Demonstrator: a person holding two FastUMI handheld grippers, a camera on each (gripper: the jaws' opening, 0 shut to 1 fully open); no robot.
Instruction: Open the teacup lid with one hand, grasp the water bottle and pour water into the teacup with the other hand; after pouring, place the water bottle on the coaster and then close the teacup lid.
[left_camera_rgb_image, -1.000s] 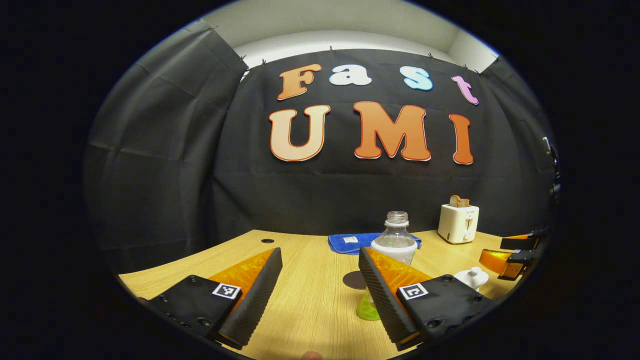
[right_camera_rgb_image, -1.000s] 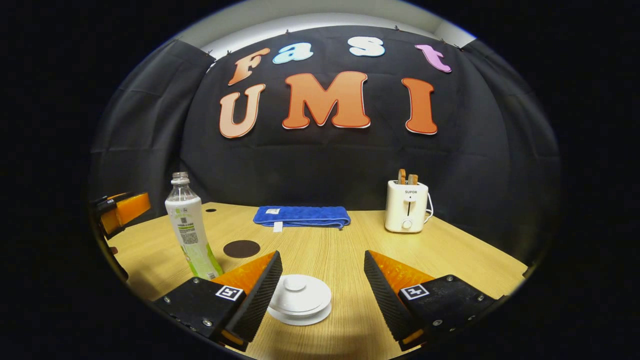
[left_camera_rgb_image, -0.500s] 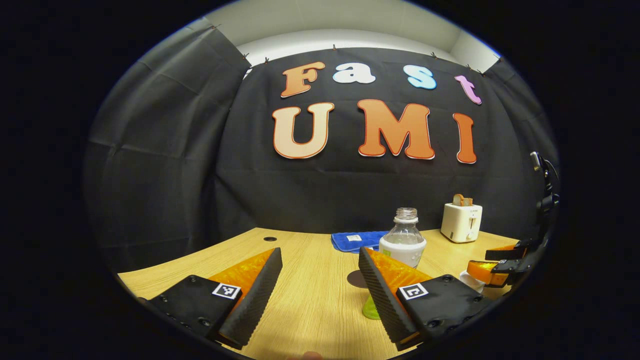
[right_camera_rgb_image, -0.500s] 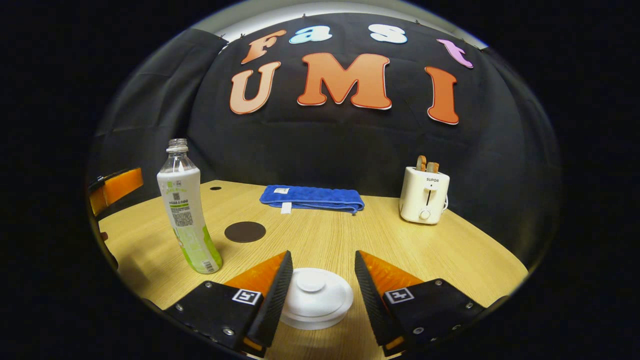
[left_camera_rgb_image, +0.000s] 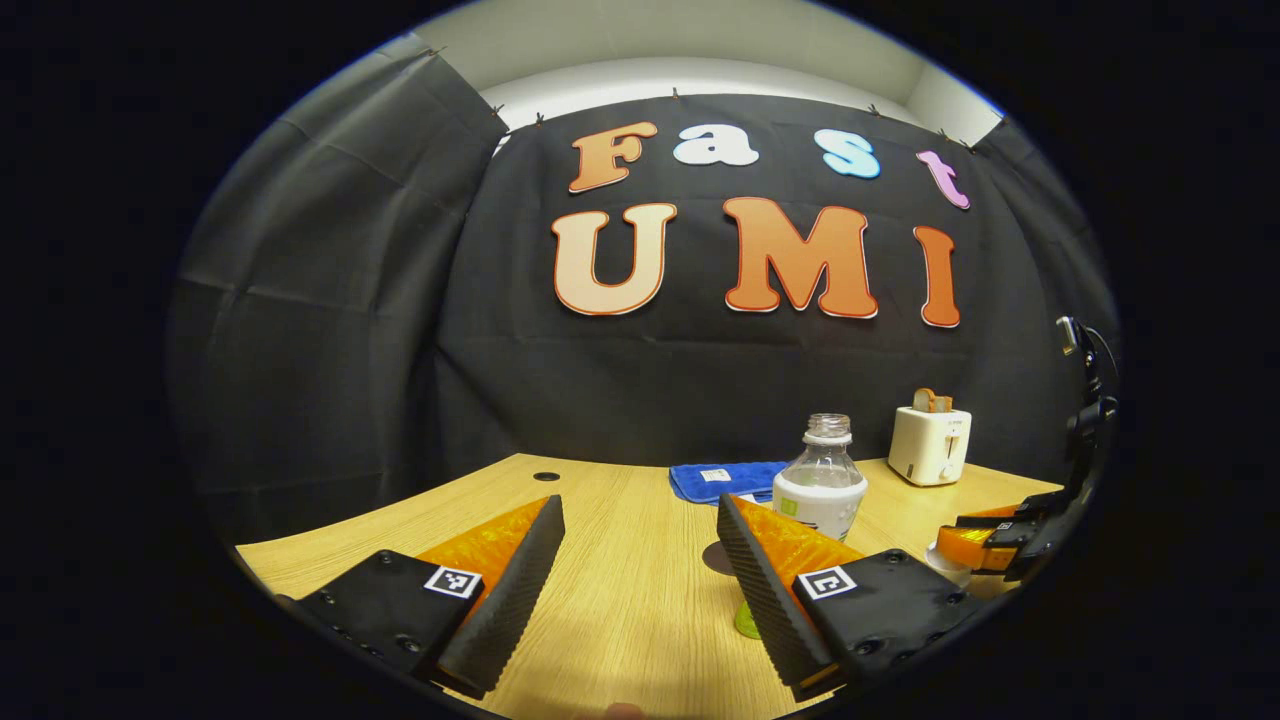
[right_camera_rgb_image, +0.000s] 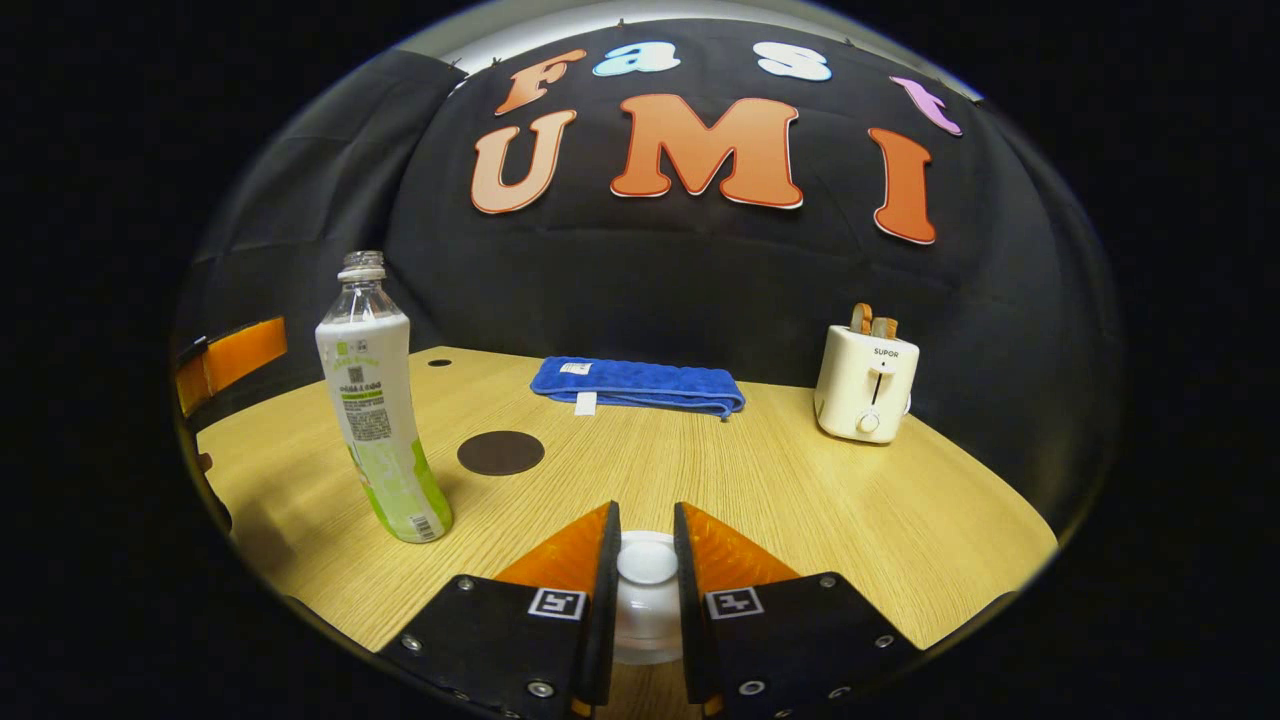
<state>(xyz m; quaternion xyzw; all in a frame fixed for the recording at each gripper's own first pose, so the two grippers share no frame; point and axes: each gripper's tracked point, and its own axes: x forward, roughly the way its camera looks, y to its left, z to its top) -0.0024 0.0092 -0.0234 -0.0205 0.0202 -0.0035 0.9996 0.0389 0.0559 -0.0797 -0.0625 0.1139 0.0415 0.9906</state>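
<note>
Fingers of the right gripper (right_camera_rgb_image: 646, 572) stand close together on either side of the knob of the teacup lid (right_camera_rgb_image: 646, 565), at 6 o'clock in the right gripper view; whether both actually press on the knob I cannot tell; the lid sits flat and the cup beneath it is hidden. Water bottle (right_camera_rgb_image: 378, 400) stands upright and uncapped on the table (right_camera_rgb_image: 800, 500) at 9 o'clock from that gripper; the round dark coaster (right_camera_rgb_image: 500, 452) lies bare just beyond it, apart from the bottle; a folded blue towel (right_camera_rgb_image: 640, 386) rests at 12 o'clock near the back edge, and a white toaster (right_camera_rgb_image: 865, 384) stands at 2 o'clock. In the left gripper view the left gripper (left_camera_rgb_image: 640, 545) hangs wide apart over bare table, gripping nothing; the water bottle (left_camera_rgb_image: 820, 478) rises at 1 o'clock behind its right-hand finger; the right gripper (left_camera_rgb_image: 985, 540) shows at 3 o'clock, low over the lid.
</note>
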